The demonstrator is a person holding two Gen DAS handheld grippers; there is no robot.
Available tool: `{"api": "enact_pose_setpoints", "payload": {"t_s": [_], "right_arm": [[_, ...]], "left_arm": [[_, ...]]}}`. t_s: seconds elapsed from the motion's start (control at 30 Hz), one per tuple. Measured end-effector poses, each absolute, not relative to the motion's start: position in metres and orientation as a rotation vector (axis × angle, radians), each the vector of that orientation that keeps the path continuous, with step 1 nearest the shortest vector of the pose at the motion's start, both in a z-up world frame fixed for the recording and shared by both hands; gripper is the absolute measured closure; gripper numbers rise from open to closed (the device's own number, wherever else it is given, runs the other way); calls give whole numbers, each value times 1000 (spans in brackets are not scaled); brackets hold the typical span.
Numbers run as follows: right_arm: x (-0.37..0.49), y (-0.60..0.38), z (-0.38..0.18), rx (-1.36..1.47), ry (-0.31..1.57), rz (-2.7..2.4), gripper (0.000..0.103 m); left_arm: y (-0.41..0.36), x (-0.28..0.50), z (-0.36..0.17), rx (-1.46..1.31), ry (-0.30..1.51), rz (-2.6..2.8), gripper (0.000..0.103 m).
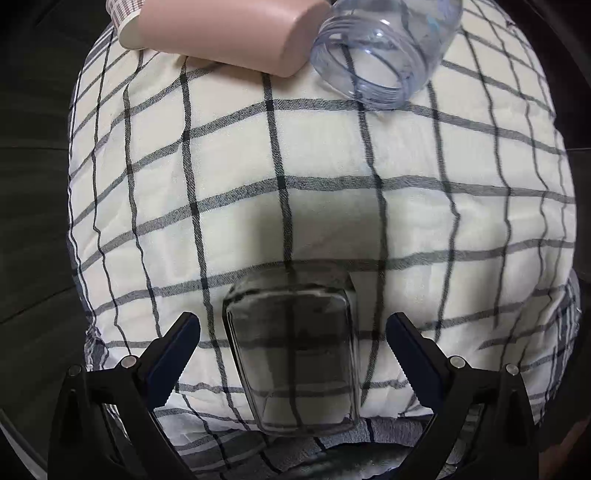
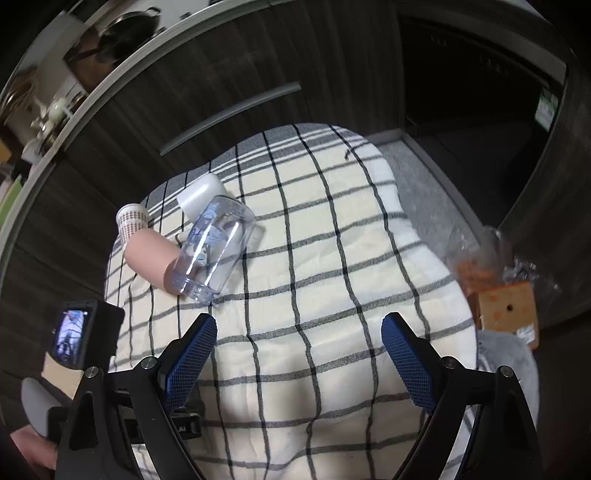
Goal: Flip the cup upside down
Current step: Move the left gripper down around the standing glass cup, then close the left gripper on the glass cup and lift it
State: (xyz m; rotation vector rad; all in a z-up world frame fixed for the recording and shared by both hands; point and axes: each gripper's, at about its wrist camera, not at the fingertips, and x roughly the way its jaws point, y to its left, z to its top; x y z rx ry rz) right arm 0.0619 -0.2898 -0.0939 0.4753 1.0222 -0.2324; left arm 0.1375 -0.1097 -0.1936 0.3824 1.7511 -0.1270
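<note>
Standing between the spread fingers of the left gripper (image 1: pixel 293 354), untouched: one clear glass cup (image 1: pixel 295 362), on the checked cloth (image 1: pixel 332 206). Right gripper (image 2: pixel 299 363) spread wide, holding nothing. Farther back: pink cup (image 1: pixel 225 33), clear plastic jar (image 1: pixel 376 51), both lying sideways.

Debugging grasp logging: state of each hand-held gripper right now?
Left hand-held gripper: open, fingers on either side of the glass cup, not touching it.
Right hand-held gripper: open, holding nothing, above the checked cloth.

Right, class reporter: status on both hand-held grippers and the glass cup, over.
Left hand-held gripper open, straddling glass cup, no contact. Right hand-held gripper open, empty. Pink cup and clear jar lie beyond.
</note>
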Motion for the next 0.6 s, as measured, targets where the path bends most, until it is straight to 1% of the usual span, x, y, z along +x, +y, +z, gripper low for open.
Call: {"api": "enact_pose_setpoints", "payload": {"t_s": [0.07, 0.17, 0.23, 0.27, 0.3, 0.37, 0.6], "right_arm": [[63, -292, -97, 486, 1026, -235, 12], [65, -296, -102, 503, 1030, -231, 12], [66, -296, -104, 508, 1034, -227, 12], [66, -296, -106, 509, 1033, -228, 12], [66, -296, -107, 515, 1038, -226, 12], [66, -296, -110, 525, 1045, -219, 12], [64, -295, -115, 527, 1057, -220, 12]], "left_arm": [[-109, 140, -200, 392, 1766, -117, 1], [-108, 143, -212, 394, 1805, -113, 7], [-107, 143, -219, 390, 1834, -105, 15], [-105, 143, -222, 374, 1844, -107, 26], [-103, 143, -225, 359, 1852, -107, 31], [-103, 142, -229, 331, 1859, -114, 34], [-107, 136, -227, 344, 1809, -122, 35]]}}
